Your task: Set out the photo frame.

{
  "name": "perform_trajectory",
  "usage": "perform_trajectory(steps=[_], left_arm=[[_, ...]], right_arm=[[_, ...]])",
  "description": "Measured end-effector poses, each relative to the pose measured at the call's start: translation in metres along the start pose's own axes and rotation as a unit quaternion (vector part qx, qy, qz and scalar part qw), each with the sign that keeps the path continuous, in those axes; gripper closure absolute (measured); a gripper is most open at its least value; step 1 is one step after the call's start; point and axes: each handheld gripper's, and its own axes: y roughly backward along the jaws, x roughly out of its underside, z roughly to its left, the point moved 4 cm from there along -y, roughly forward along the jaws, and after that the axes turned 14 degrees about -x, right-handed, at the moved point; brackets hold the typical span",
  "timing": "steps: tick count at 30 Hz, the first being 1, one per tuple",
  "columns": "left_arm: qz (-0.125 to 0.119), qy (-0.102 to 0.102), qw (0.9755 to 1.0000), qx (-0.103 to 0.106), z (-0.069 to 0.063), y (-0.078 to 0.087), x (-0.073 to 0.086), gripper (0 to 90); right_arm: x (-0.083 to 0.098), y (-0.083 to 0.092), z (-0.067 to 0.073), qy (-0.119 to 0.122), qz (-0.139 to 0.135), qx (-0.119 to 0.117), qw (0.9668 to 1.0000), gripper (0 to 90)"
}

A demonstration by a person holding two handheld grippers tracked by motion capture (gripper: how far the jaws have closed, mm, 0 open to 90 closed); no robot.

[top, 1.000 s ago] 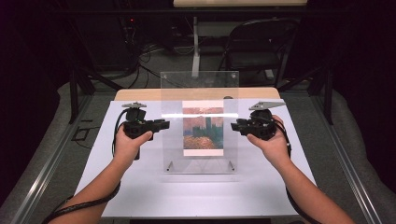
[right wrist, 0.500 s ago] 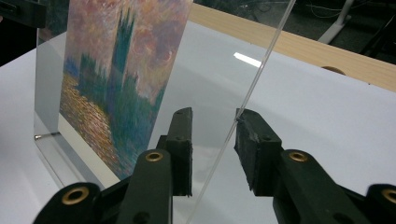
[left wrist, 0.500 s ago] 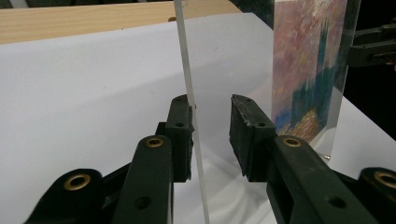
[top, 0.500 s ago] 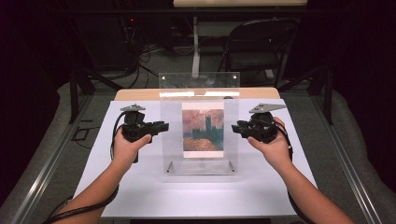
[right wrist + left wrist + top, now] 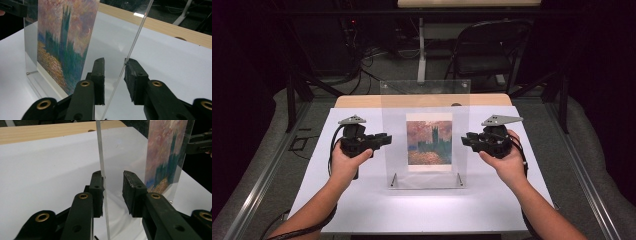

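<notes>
A clear acrylic picture frame (image 5: 425,95) stands upright mid-table on the white sheet (image 5: 422,210). It holds a print of towers under a pink sky (image 5: 429,142). My left gripper (image 5: 384,137) is at the frame's left edge and my right gripper (image 5: 464,140) at its right edge. In the left gripper view, my left gripper (image 5: 113,173) is open astride a thin clear pane (image 5: 101,157) that touches its left jaw, with the print (image 5: 165,152) beyond. In the right gripper view, my right gripper (image 5: 113,61) is open astride the pane's edge (image 5: 137,37), which rests against its right jaw.
Two small metal pegs (image 5: 394,182) sit at the frame's foot. A strip of bare wooden tabletop (image 5: 362,101) runs behind the white sheet. Beyond the table stand a dark folding chair (image 5: 492,45) and cables on the floor.
The frame and print sit slightly lower in the high view, and the bright glare across the pane is gone. Both grippers have come down a little with it.
</notes>
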Motion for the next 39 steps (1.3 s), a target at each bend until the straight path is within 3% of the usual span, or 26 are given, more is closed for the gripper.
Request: perform_trajectory(steps=[13, 26, 32, 39], left_arm=[[-0.016, -0.007, 0.9998, 0.008, -0.01, 0.016, 0.014, 70.5], [-0.032, -0.017, 0.9993, -0.004, -0.025, 0.032, 0.033, 67.7], [-0.042, -0.024, 0.9988, -0.009, -0.032, 0.038, 0.042, 65.9], [-0.053, -0.024, 0.9983, -0.007, -0.032, 0.038, 0.046, 65.2]], right_arm=[[0.01, 0.011, 0.015, 0.008, -0.013, -0.009, 0.9998, 72.9], [0.025, 0.022, 0.036, 0.001, -0.029, -0.013, 0.9995, 73.2], [0.032, 0.026, 0.045, 0.009, -0.035, -0.006, 0.9993, 72.5], [0.035, 0.027, 0.049, 0.005, -0.046, -0.005, 0.9989, 70.0]])
